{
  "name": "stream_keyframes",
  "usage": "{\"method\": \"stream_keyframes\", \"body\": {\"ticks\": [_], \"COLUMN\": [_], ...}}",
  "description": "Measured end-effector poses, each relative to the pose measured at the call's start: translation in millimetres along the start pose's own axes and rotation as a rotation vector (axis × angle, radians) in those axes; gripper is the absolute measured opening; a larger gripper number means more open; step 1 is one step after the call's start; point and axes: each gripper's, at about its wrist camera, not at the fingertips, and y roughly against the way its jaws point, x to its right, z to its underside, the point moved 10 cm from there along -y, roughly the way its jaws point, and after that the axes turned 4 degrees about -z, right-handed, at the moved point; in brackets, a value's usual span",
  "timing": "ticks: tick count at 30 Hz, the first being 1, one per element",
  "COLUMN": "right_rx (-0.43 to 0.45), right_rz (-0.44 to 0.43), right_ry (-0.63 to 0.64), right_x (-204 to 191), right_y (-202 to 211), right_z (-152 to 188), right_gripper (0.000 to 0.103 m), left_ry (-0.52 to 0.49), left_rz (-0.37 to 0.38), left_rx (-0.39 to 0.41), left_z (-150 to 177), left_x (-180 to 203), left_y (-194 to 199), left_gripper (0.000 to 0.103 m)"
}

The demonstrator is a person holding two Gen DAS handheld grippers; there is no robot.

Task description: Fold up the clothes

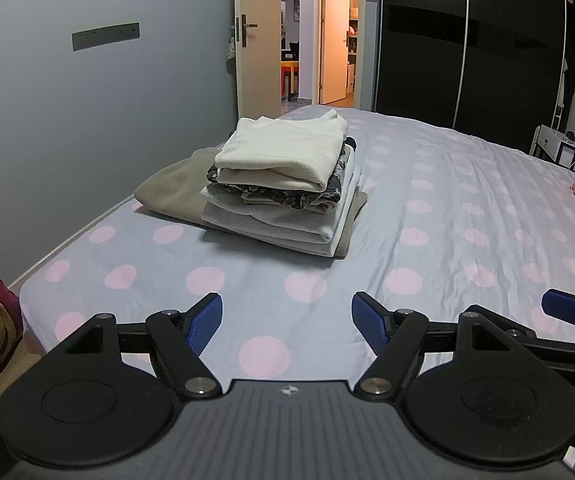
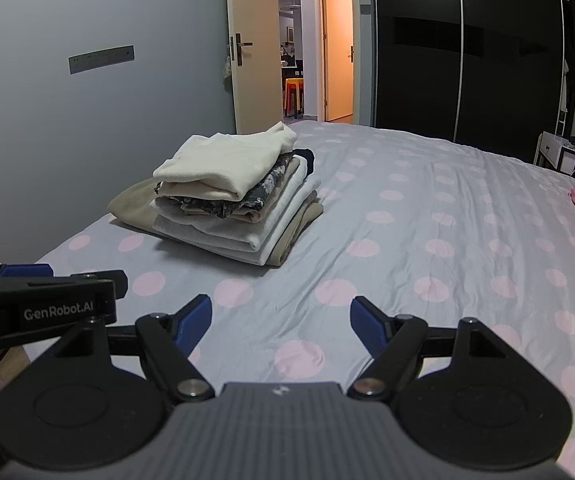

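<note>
Both wrist cameras sit side by side low over the near edge of the bed [image 1: 427, 208], angled downward across it, sharing the clothes stack [image 1: 283, 184] and doorway [image 2: 315, 48].

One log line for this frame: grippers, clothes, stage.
left gripper: open, empty | right gripper: open, empty | stack of folded clothes: on bed, untouched | stage: no unfolded garment in view

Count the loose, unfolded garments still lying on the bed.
0. The only clothes in view are in the folded stack of cream, floral, white and beige garments on the polka-dot bedsheet; anything beyond the frame edges would be hidden.
</note>
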Motion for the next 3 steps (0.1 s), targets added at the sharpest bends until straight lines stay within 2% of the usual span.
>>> {"method": "stream_keyframes", "body": {"ticks": [3], "right_rx": [0.000], "right_rz": [-0.001], "right_ry": [0.001], "right_x": [-0.3], "right_y": [0.1], "right_z": [0.2], "right_gripper": [0.078], "left_ry": [-0.001], "left_rz": [0.002], "left_rx": [0.003], "left_z": [0.6], "left_x": [-0.3], "left_y": [0.3], "left_gripper": [0.070]}}
